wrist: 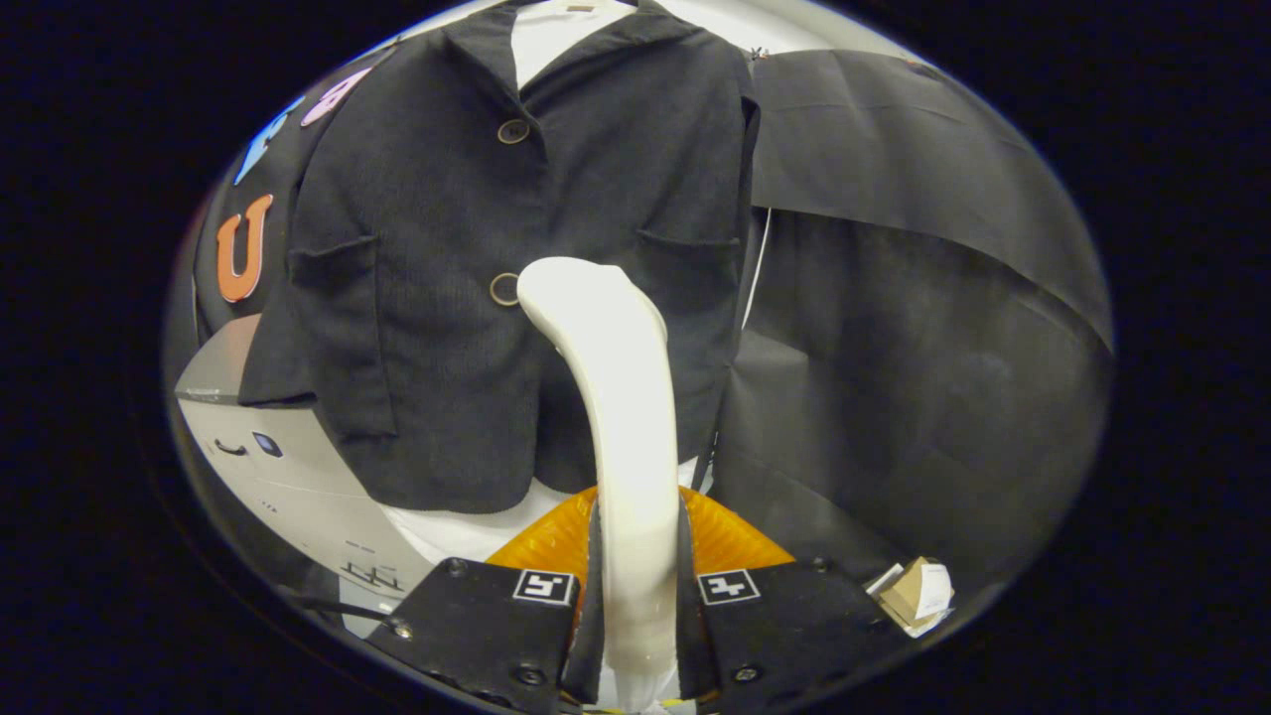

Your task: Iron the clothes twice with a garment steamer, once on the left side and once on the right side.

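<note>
One dark jacket (516,288) dominates here, hanging upright dead ahead of the claw and running from twelve o'clock down past the centre, over a white garment (556,35) that peeks out at the collar and again below the hem. Behind it, from one to four o'clock, hangs the black cloth wall (894,328) of the booth, one panel folded over another. Down at eight o'clock sits a pale grey appliance (298,487), partly tucked under the jacket's sleeve. Now the steamer (626,417): its cream body rises from six o'clock up to the centre, curving left, and its head sits right at the jacket front, just beside the lower button (504,289); whether it actually touches the cloth, I cannot tell. An orange ribbed part (730,541) shows behind the handle, low down. And the claw (638,596) is clenched, both fingers pressed against the steamer's handle, one on each side, a square marker on each. The upper button (512,131) sits at eleven o'clock near the collar. Smallest of all, a bit of crumpled cardboard and paper (916,594) at five o'clock, just beside the right finger.
</note>
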{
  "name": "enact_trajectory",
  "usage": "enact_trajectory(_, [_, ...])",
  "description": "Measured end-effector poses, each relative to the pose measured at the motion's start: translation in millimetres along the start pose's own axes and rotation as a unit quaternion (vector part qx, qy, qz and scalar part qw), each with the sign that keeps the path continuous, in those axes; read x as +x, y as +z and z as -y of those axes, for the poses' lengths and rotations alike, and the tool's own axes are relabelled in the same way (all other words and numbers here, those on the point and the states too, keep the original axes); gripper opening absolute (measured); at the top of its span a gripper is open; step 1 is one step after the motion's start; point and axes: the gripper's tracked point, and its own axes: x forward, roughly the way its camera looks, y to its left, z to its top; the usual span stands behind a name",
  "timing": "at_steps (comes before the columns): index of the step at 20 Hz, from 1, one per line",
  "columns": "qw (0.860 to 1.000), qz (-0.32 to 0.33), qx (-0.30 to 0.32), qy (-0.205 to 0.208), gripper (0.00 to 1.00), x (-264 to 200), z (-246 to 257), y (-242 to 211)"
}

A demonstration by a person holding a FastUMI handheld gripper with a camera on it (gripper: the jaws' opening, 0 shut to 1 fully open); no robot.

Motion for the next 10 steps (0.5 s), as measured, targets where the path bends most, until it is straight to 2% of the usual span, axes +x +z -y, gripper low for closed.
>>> enact_trajectory(5, [1.0, 0.004, 0.003, 0.006, 0.32, -4, -2, 2])
enact_trajectory(10, [1.0, 0.012, 0.009, 0.009, 0.32, -48, -7, 5])
